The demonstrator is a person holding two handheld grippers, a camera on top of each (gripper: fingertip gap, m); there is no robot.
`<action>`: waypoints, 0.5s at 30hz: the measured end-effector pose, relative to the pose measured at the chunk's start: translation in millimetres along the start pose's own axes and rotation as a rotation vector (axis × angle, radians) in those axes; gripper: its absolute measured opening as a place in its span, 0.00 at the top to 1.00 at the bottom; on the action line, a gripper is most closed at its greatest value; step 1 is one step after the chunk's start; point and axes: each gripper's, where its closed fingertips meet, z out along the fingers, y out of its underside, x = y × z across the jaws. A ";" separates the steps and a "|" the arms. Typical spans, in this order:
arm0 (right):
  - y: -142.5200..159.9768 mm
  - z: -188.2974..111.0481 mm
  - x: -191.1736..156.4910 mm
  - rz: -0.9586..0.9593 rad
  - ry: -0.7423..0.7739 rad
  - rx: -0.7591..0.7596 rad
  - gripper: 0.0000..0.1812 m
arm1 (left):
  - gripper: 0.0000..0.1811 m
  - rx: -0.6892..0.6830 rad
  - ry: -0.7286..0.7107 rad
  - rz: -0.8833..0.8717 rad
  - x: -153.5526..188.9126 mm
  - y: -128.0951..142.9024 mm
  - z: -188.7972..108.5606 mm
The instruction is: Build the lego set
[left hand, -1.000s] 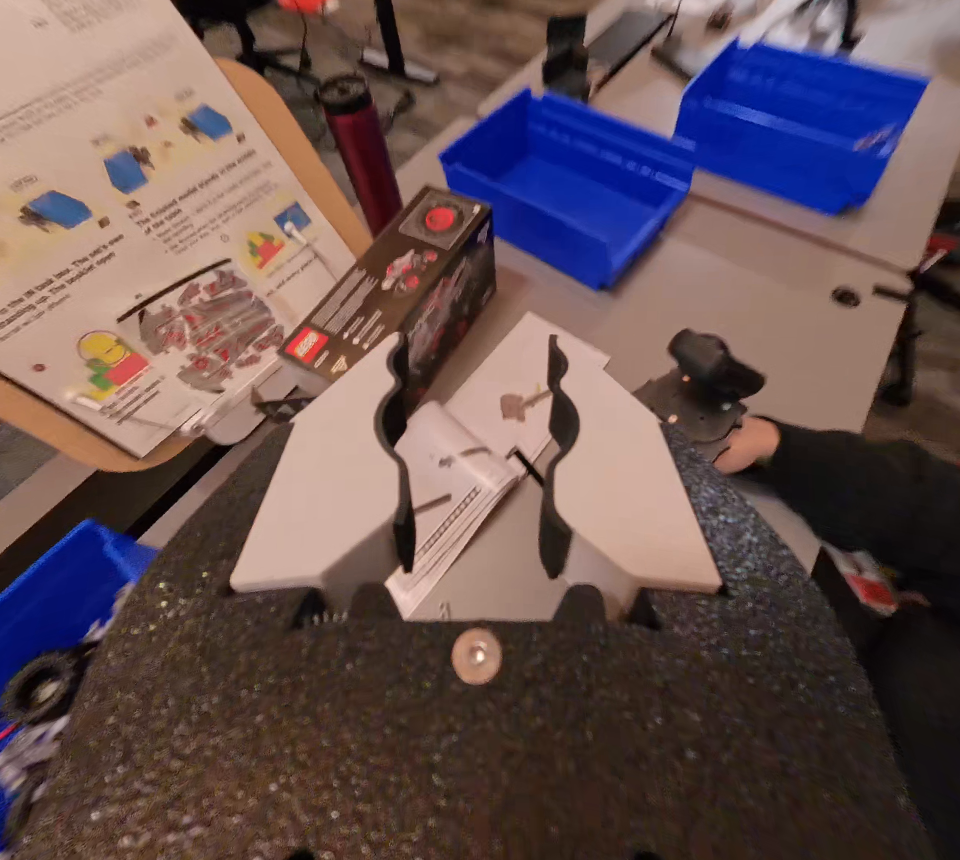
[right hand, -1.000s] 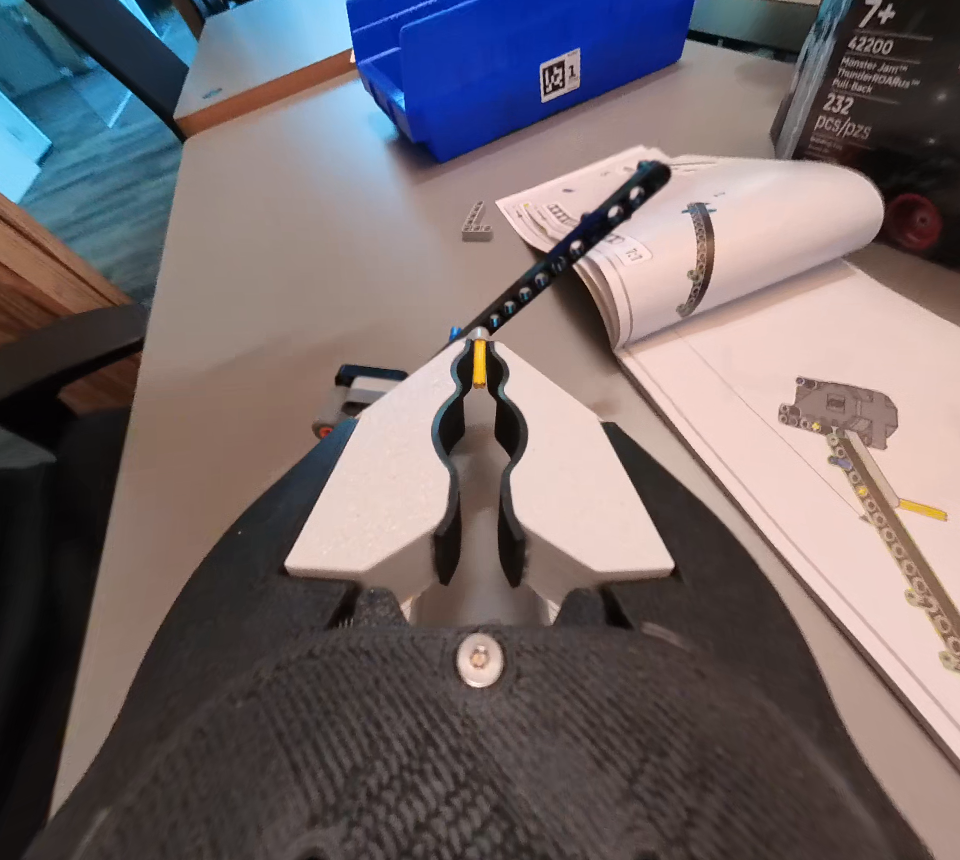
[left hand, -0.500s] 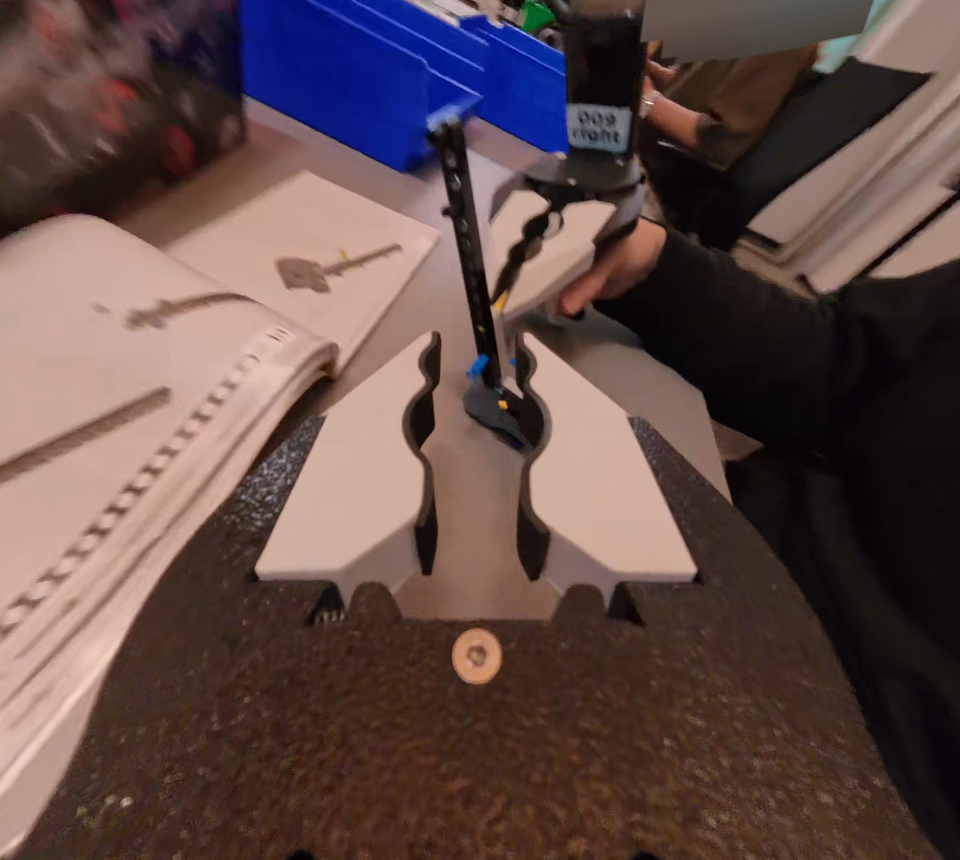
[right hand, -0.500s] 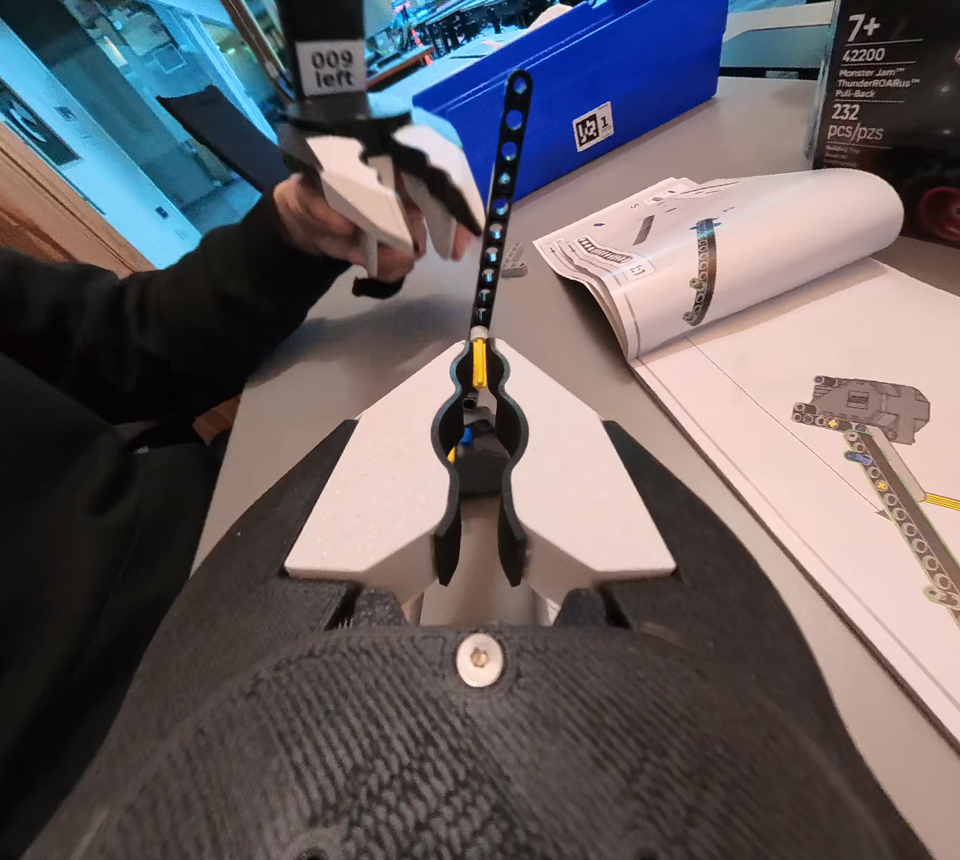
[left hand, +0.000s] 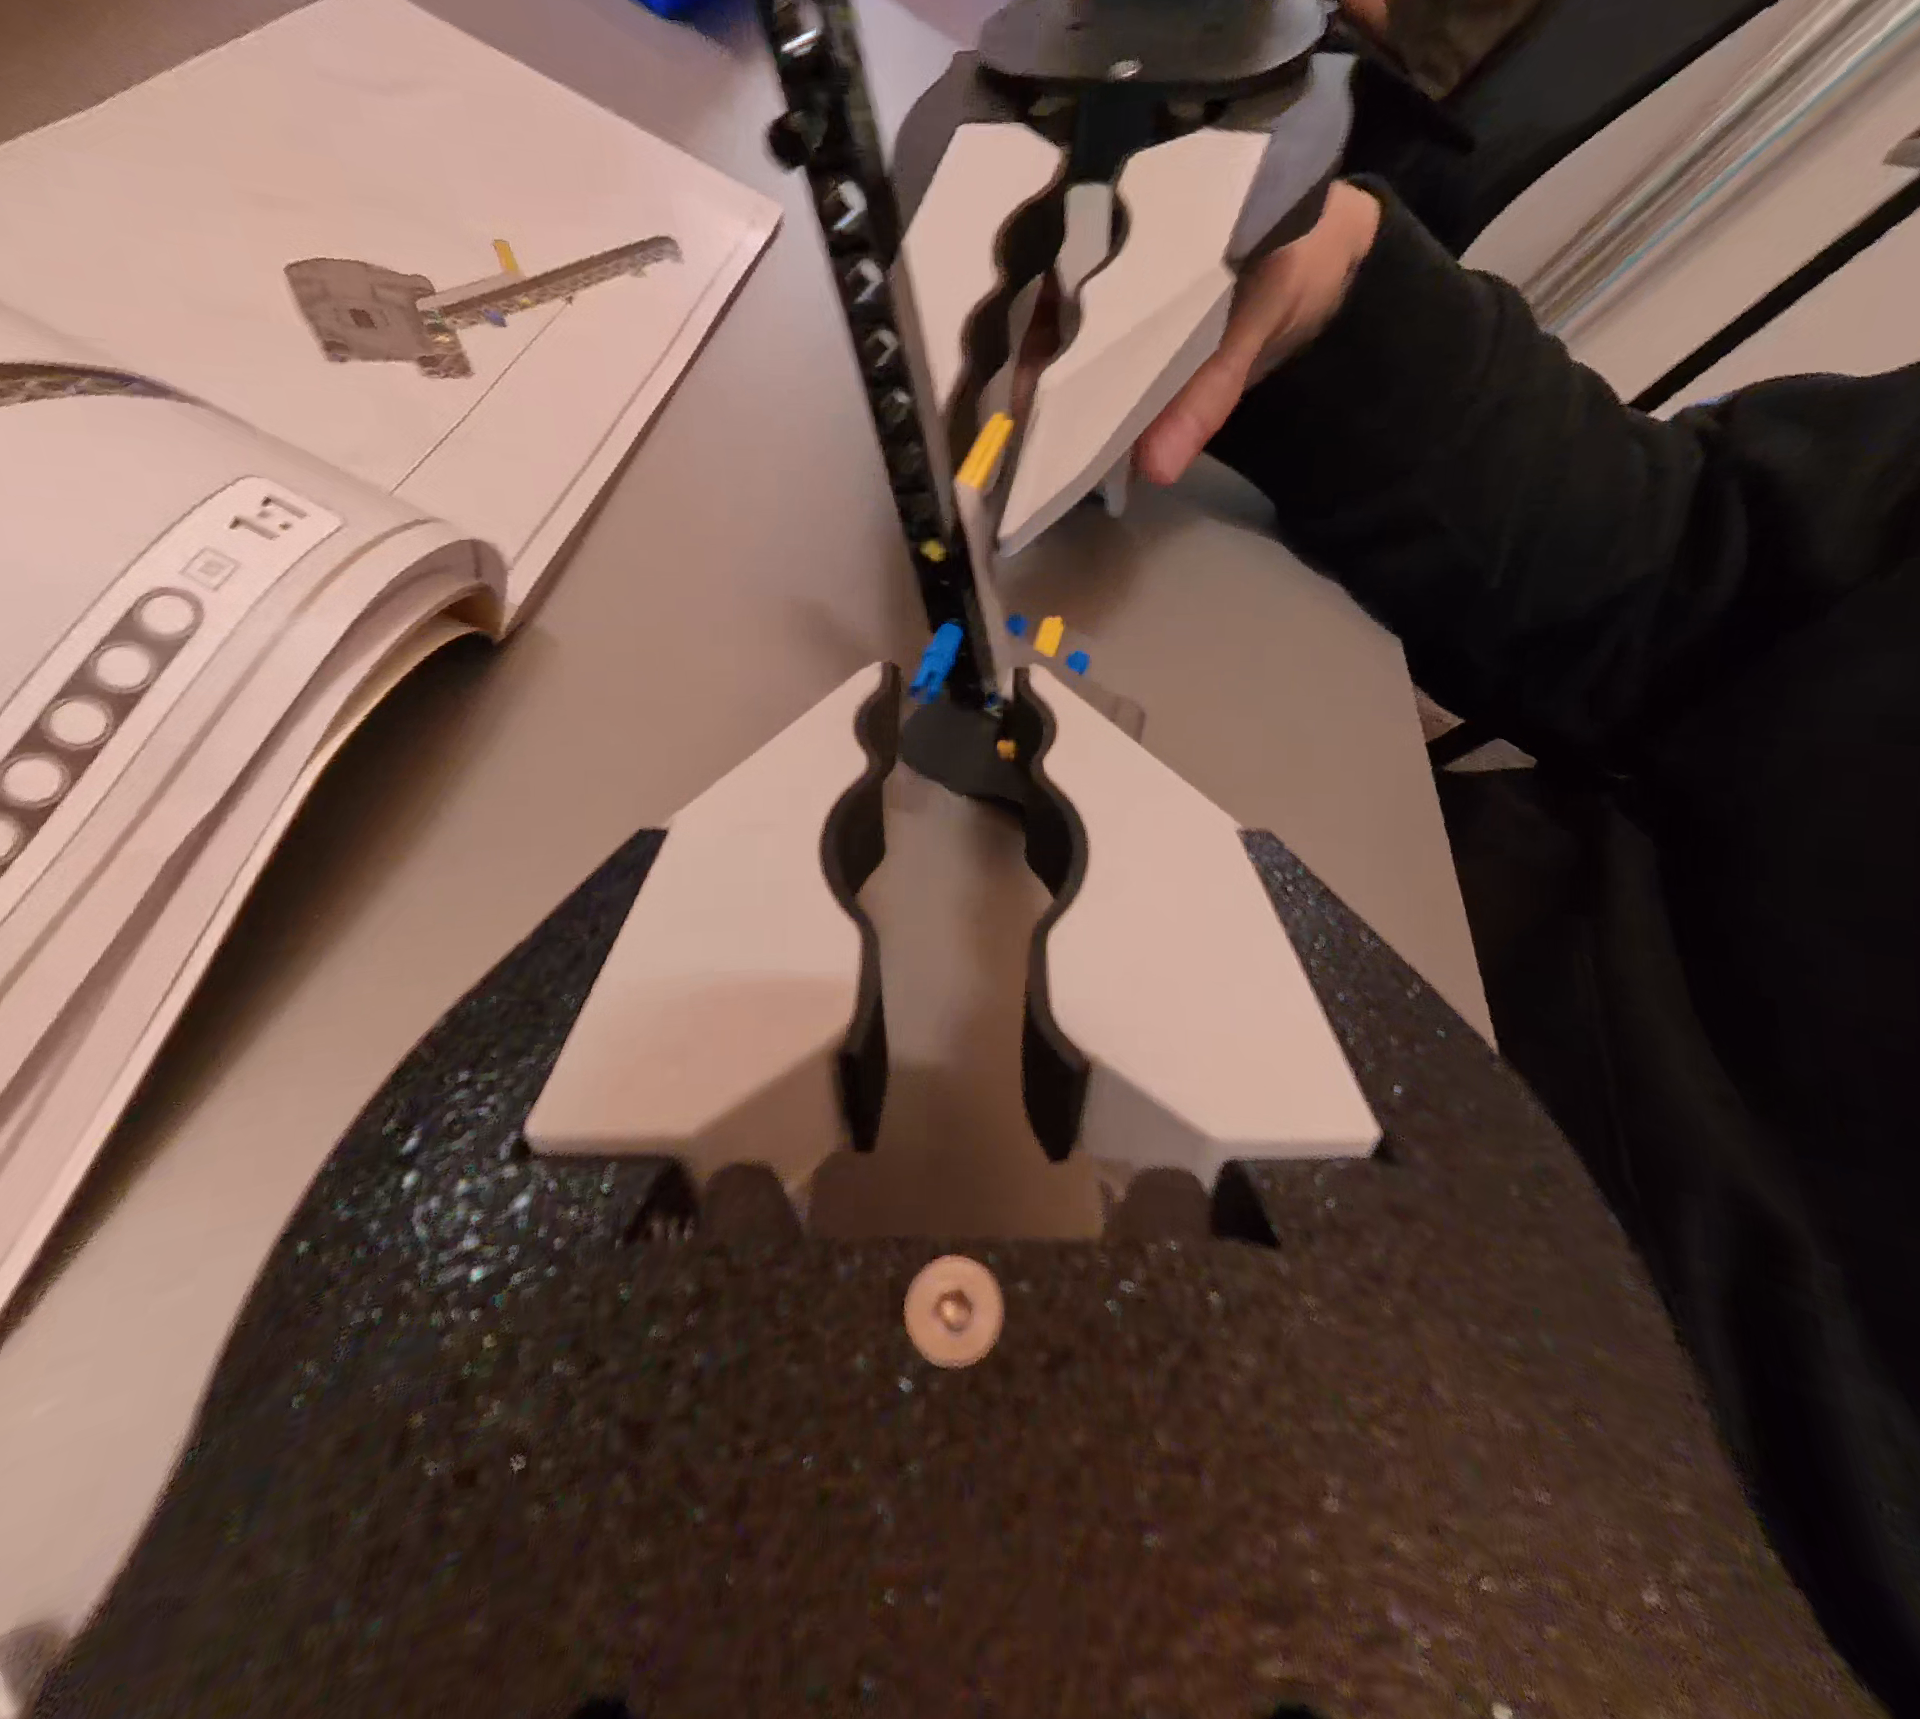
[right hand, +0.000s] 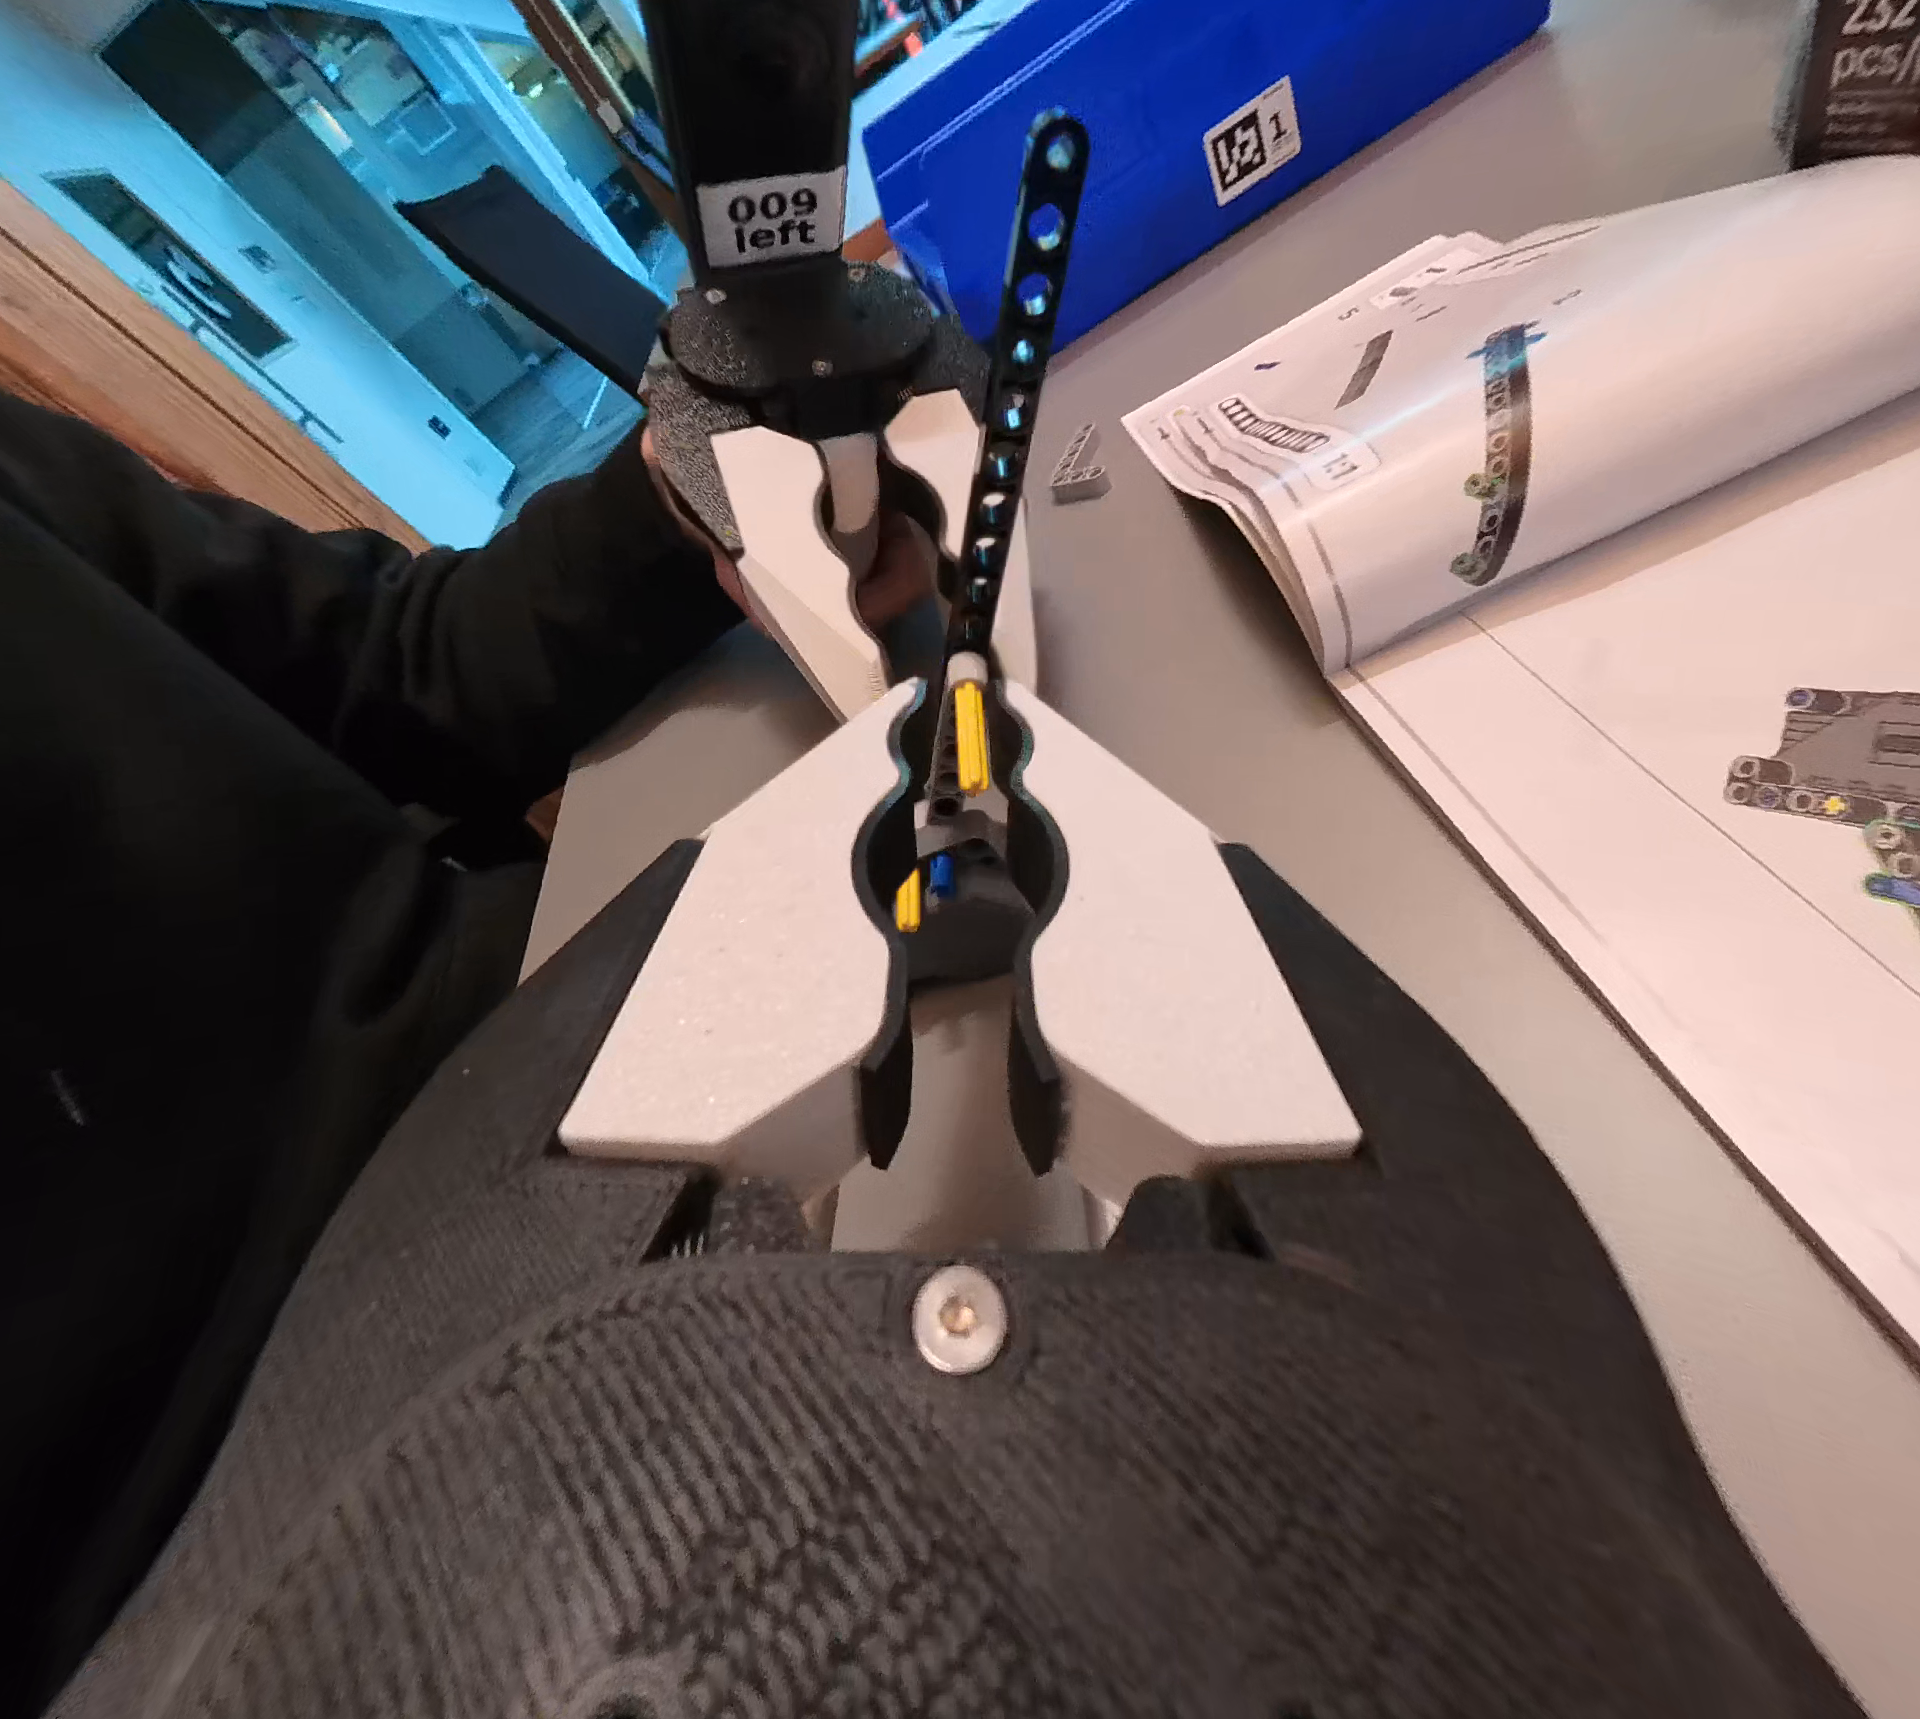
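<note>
- The right gripper point(right hand: 961, 713) has its fingers drawn nearly together on a yellow axle point(right hand: 969, 737), pinching it at the tips; the axle stands upright in the narrow gap.
- In the left wrist view the same right gripper point(left hand: 987, 495) points down toward the table, with the yellow axle point(left hand: 983, 450) poking out near its tips, and a hand point(left hand: 1262, 319) in a black sleeve wraps its handle.
- The left gripper point(left hand: 956, 698) is partly open, its tips set on either side of a dark grey block point(left hand: 961, 750) at the foot of the model; whether they actually press on it I cannot tell (the fingertips look close but the contact is hidden).
- From that block a long black beam with holes point(left hand: 852, 235) rises steeply, leaning slightly left, with a blue pin point(left hand: 932, 663) sticking out near its base.
- In the right wrist view the black beam point(right hand: 1013, 412) runs up between the two grippers, and the left gripper point(right hand: 914, 620) sits just behind it.
- Small blue and yellow pieces point(left hand: 1047, 635) lie on the grey table point(left hand: 623, 786) just beyond the left gripper's tips.
- An open instruction booklet point(left hand: 343, 235) lies to the left on the table, a blue bin point(right hand: 1247, 38) stands beyond it, and a small grey angled piece point(right hand: 1081, 464) rests near the booklet's edge.
</note>
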 end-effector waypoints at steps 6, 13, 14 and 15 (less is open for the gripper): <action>15.8 0.4 1.8 -0.020 0.045 -0.095 0.89 | 0.95 0.053 -0.005 0.017 1.3 -8.5 -0.1; 16.4 -3.1 -4.2 -0.030 -0.007 -0.099 0.96 | 0.97 0.065 0.010 0.083 9.7 -8.9 -1.9; 16.1 -2.3 -4.6 -0.025 -0.018 -0.100 0.96 | 0.97 0.069 0.012 0.078 9.5 -9.4 -2.5; 15.5 -2.0 -5.3 -0.018 -0.031 -0.098 0.97 | 0.97 0.075 0.018 0.073 9.7 -10.2 -3.2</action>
